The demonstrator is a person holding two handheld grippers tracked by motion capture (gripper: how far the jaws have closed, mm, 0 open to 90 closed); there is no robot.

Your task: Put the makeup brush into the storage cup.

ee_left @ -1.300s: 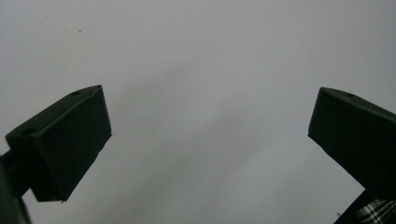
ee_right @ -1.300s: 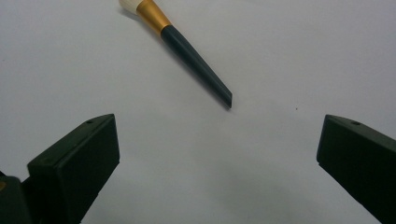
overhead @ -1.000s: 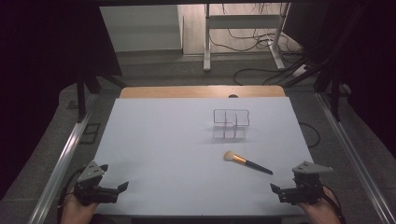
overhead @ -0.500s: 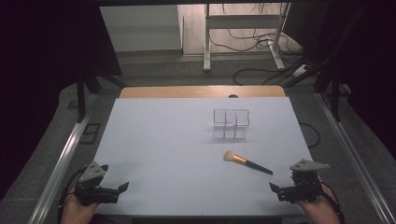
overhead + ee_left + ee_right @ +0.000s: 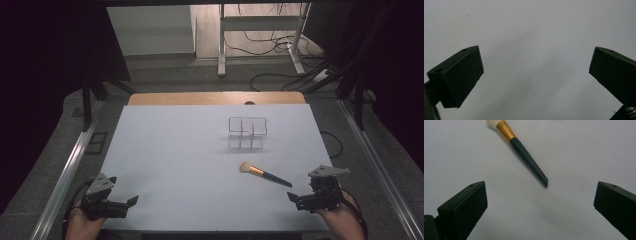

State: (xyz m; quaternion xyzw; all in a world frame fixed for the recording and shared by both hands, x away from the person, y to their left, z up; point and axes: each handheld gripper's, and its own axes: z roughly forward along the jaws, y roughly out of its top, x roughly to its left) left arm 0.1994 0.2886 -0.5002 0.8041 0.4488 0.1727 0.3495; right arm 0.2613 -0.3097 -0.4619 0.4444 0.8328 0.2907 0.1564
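Makeup brush (image 5: pixel 263 173) flat, bristles far-left, handle tip toward wide-spread right gripper (image 5: pixel 295 199); left gripper (image 5: pixel 131 202) likewise wide.

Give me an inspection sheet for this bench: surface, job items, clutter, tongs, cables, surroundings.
Surface: white tabletop, bare over most of its area, with a wooden strip along the far edge.
Job items: makeup brush lying flat, bristles pointing away from the right tongs; clear divided organizer standing beyond it, apart from it, nothing visible inside.
Clutter: nothing seen.
Tongs: left tongs open, near corner, nothing between the jaws; right tongs open, aimed at the brush handle tip, not touching it.
Cables: loose cables on the floor beyond the table.
Surroundings: white frame legs behind the table; dark either side.
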